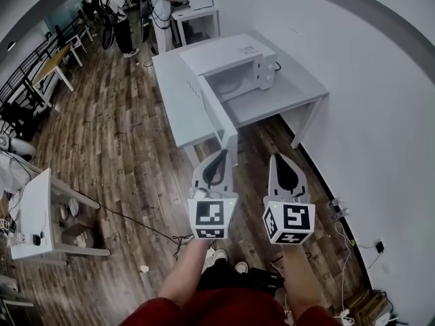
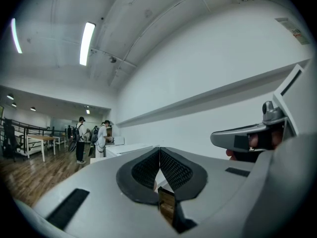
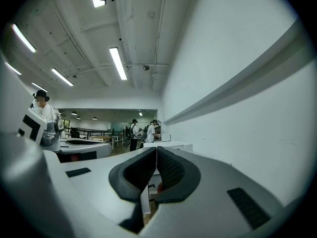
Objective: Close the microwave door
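Microwave (image 1: 228,63) door (image 1: 217,117) stands open toward the bench (image 1: 299,94) front edge.
Left gripper (image 1: 219,155), right gripper (image 1: 280,158): fingers pressed together, empty; open floor (image 1: 122,161) at 9 o'clock.

The right gripper (image 3: 156,151) fills the lower half, from 4 to 8 o'clock. Its jaws are closed together, with nothing between the dark ribbed pads (image 3: 171,170). At 9 o'clock lies the left gripper (image 3: 96,145), with its marker cube (image 3: 30,126) at the edge and a person (image 3: 47,110) just above it. A white wall (image 3: 237,83) takes up 1 to 4 o'clock. Ceiling lights (image 3: 118,63) run at 11 o'clock. Just above the jaw tips, two people (image 3: 133,133) stand far off by a white table (image 3: 166,145).
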